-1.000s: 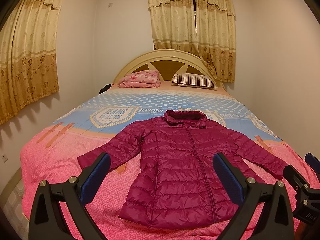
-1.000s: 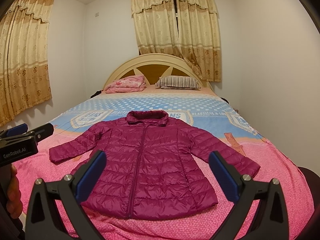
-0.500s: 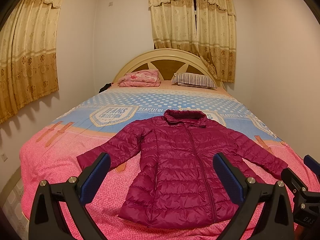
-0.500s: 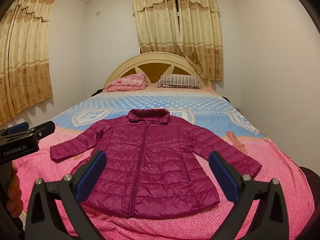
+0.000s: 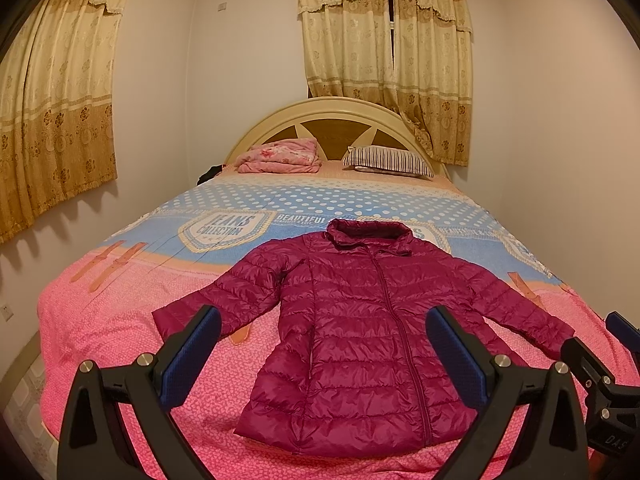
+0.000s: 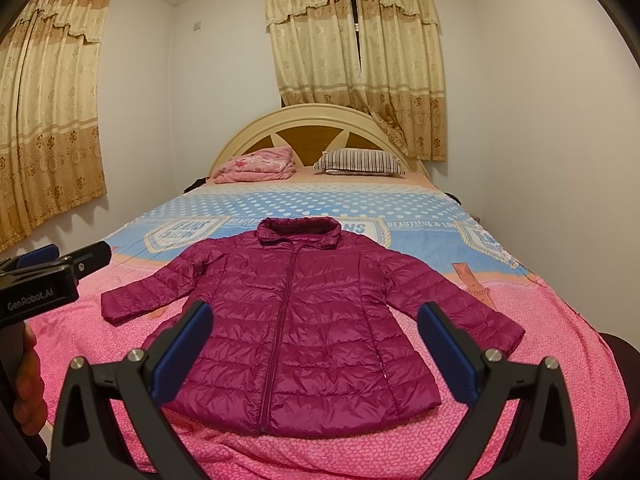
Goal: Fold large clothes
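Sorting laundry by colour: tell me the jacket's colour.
Magenta puffer jacket, clearest in the right wrist view.

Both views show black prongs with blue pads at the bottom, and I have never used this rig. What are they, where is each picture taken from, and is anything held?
There is no robot arm here: a person carries a two-finger gripper in each hand, and a fisheye camera on each one looks forward along its fingers. The prongs are those fingers.

In the left wrist view you see the left gripper; the black piece at the right edge is the other tool. In the right wrist view you see the right gripper; the black piece at the left edge is the left tool.

Both stand wide open and hold nothing.

A magenta puffer jacket lies flat on the bed, zipped, sleeves spread, not yet folded. By the headboard lie a folded pink blanket and a striped pillow.
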`<state>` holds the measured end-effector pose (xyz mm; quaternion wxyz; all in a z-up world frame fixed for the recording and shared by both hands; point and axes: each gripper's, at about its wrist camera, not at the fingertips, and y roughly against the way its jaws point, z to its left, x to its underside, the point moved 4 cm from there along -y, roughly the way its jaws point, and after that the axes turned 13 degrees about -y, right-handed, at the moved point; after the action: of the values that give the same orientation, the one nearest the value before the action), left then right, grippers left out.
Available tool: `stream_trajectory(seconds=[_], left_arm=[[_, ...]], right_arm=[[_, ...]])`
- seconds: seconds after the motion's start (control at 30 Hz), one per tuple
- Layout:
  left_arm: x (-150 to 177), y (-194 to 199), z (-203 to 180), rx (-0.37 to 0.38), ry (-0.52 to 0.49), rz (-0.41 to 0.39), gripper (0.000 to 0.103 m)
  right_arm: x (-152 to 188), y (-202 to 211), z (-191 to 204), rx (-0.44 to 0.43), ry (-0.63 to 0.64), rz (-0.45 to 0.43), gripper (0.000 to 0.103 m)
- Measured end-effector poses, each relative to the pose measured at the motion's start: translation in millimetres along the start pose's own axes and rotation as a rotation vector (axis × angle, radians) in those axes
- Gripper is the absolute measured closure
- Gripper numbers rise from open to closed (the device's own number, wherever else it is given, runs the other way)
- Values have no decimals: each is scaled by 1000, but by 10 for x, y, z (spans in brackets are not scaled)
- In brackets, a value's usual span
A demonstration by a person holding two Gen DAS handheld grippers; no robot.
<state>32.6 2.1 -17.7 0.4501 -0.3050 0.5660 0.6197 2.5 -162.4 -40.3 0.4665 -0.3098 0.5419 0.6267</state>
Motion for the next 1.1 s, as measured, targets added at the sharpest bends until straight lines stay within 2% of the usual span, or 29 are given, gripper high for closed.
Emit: stream_trajectory(seconds=[0.57, 0.67, 0.9, 1.1], left_arm=[[43, -16, 0, 5, 5, 14, 1], [76, -88, 9, 36, 32, 35, 1], [168, -393, 1, 40, 25, 70, 1], [289, -909, 38, 16, 6, 120, 1]], right_arm=[[26, -8, 15, -1, -3, 6, 0], [31, -10, 12, -6, -5, 5, 0], [114, -251, -159, -13, -32, 37, 0], [214, -689, -599, 55, -109, 104, 3]])
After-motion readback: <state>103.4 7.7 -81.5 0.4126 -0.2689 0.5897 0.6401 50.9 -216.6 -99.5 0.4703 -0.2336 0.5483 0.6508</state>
